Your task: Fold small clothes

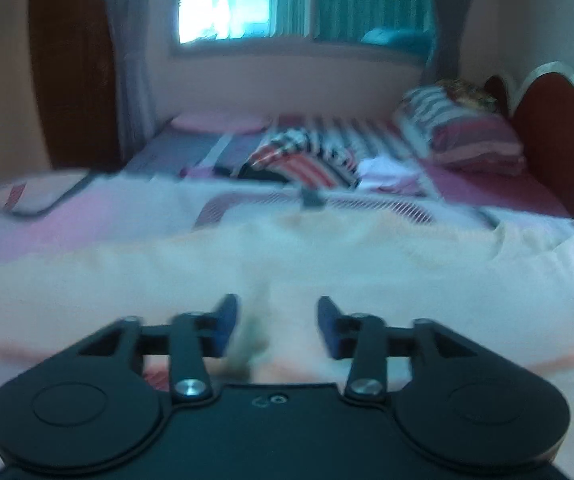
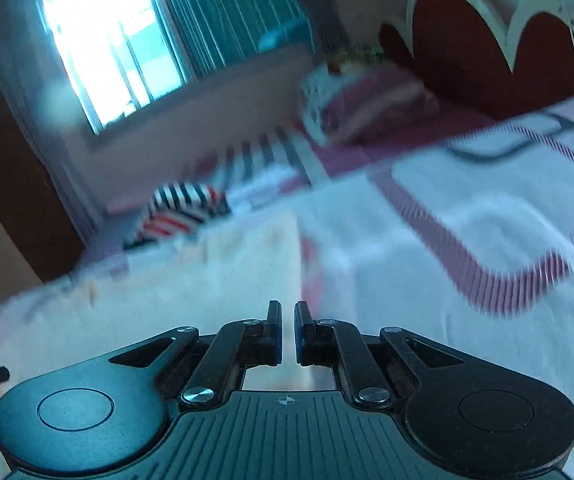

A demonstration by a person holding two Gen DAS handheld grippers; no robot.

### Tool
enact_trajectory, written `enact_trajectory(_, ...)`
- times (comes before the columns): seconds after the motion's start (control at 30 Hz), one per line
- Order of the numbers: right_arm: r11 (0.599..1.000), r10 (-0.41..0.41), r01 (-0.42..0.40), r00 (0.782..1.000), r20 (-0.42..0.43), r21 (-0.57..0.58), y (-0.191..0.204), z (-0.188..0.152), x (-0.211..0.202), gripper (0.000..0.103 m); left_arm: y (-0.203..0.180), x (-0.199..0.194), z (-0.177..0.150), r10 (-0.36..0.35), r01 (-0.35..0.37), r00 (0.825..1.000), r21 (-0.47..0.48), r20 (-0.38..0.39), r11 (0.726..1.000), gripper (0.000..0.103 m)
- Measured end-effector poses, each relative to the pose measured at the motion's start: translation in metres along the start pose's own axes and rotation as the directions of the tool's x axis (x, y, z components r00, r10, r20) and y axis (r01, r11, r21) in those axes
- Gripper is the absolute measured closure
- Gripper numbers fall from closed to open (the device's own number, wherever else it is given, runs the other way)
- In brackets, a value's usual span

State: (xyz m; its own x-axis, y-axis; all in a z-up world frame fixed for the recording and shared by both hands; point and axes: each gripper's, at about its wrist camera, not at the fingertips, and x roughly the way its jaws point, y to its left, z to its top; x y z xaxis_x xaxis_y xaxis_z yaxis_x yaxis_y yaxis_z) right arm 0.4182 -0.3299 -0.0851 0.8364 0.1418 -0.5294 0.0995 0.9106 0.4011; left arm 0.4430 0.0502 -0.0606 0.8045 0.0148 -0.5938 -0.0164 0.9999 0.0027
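Observation:
A pale peach garment lies spread on the bed in front of my left gripper, which is open, its blue pads apart just above the cloth, holding nothing. In the right wrist view the same pale garment lies ahead and to the left. My right gripper hovers over its right edge with jaws nearly together and only a narrow gap; nothing shows between them. Both views are blurred by motion.
The bed cover is white and pink with striped borders. A pile of striped clothes and a folded pale stack lie farther back. Pillows rest against a red headboard. A window is behind.

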Motion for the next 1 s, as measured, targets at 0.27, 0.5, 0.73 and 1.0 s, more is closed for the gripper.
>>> enact_trajectory(0.27, 0.981, 0.022, -0.036, 0.997, -0.073, -0.19, 0.033, 0.025, 0.077, 0.096, -0.034, 0.043, 0.002, -0.069, 0.074, 0.994, 0.05, -0.09, 0.996, 0.058)
enact_trajectory(0.5, 0.984, -0.047, 0.033, 0.996, -0.077, -0.174, 0.001, 0.032, 0.119, 0.098, -0.019, 0.046, -0.007, -0.042, 0.046, 0.998, 0.069, -0.052, 0.997, 0.048)
enact_trajectory(0.73, 1.0, -0.003, 0.003, 0.999, -0.033, 0.007, -0.025, 0.039, 0.101, 0.063, -0.007, 0.033, -0.006, 0.026, -0.026, 1.0, 0.028, -0.002, 0.999, 0.048)
enact_trajectory(1.0, 0.992, 0.109, -0.104, 0.991, -0.082, 0.068, -0.038, 0.057, 0.115, 0.098, 0.002, 0.046, -0.001, -0.042, 0.04, 0.998, -0.037, -0.052, 0.999, 0.095)
